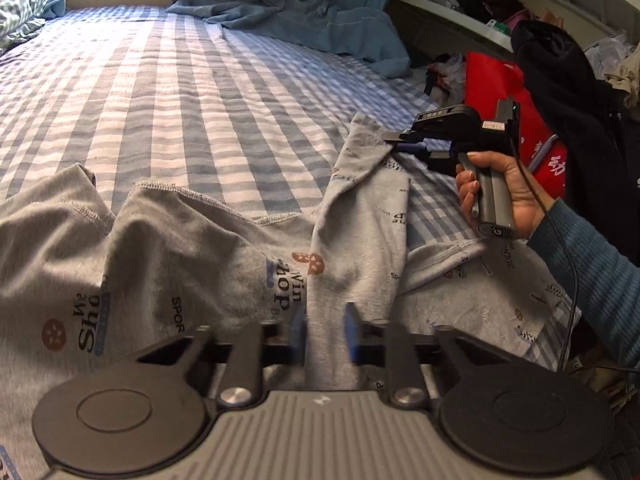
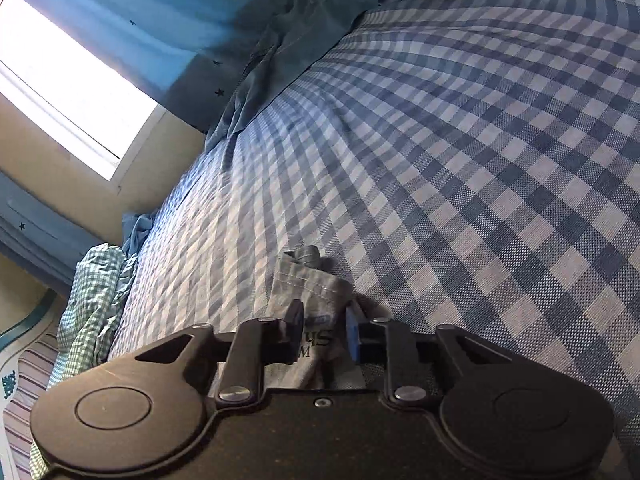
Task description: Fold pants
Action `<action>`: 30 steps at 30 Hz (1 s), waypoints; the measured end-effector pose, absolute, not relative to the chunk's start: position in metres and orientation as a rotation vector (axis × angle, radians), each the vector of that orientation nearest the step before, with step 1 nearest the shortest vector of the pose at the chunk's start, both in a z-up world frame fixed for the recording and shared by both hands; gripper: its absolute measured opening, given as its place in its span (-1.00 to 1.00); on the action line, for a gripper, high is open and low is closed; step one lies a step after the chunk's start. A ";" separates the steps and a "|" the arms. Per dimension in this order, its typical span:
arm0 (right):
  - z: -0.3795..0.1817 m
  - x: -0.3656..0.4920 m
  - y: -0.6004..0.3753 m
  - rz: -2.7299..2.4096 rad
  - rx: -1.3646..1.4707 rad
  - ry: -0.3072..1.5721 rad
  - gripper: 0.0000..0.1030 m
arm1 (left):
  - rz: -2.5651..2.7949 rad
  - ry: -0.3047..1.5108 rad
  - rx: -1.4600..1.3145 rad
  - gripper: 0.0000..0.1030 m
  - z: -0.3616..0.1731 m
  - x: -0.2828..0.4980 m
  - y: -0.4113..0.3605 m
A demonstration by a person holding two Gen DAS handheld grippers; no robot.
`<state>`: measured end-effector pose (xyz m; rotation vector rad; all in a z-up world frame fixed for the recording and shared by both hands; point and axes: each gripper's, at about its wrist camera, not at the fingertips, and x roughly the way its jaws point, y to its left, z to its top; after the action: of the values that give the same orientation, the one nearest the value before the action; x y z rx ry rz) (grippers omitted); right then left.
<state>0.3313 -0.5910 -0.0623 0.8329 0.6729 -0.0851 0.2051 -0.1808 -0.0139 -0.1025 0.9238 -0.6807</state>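
Observation:
Grey printed pants (image 1: 192,264) lie rumpled across the near part of a blue-and-white checked bed (image 1: 180,100). My left gripper (image 1: 325,334) is shut on a raised ridge of the grey cloth, which runs up between its blue pads. In the left wrist view a hand holds my right gripper (image 1: 394,145) at the right, its fingers pinching the far tip of a pants leg. In the right wrist view the right gripper (image 2: 325,330) is shut on a bunched grey hem (image 2: 304,284) just above the checked bed (image 2: 460,160).
A crumpled blue sheet (image 1: 304,20) lies at the head of the bed. A red bag (image 1: 504,96) and dark clothes (image 1: 560,72) are piled past the bed's right edge. A checked bundle (image 2: 92,304) lies at the bed's left side, under a bright window (image 2: 60,80).

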 end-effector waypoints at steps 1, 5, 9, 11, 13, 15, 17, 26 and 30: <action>-0.061 0.331 -0.591 -0.086 0.834 0.667 -0.84 | -0.669 0.930 -0.104 -0.88 -0.014 0.205 -0.181; -0.041 0.324 -0.594 -0.080 0.850 0.620 -0.97 | -0.651 0.938 -0.154 -0.99 -0.011 0.205 -0.180; 0.001 0.304 -0.599 -0.059 0.780 0.562 -0.97 | -0.672 0.881 -0.138 -1.00 0.001 0.196 -0.185; 0.029 0.287 -0.605 -0.051 0.741 0.527 -0.97 | -0.694 0.857 -0.124 -1.00 0.008 0.189 -0.189; 0.058 0.263 -0.614 -0.045 0.692 0.495 -0.98 | -0.715 0.813 -0.091 -1.00 0.016 0.178 -0.195; 0.083 0.233 -0.622 -0.044 0.638 0.472 -0.98 | -0.737 0.770 -0.050 -1.00 0.022 0.166 -0.202; 0.101 0.195 -0.629 -0.047 0.585 0.444 -0.98 | -0.758 0.744 -0.012 -1.00 0.025 0.156 -0.209; 0.031 0.056 -0.646 -0.180 0.599 0.464 -0.98 | -0.790 0.746 0.178 -1.00 0.003 0.119 -0.231; -0.013 0.032 -0.649 -0.235 0.676 0.488 -0.98 | -0.791 0.746 0.225 -1.00 -0.004 0.112 -0.233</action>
<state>0.0322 -0.6492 -0.0133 0.6763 0.4880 -0.2354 0.1124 -0.2334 -0.0042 0.2245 0.7457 -0.7905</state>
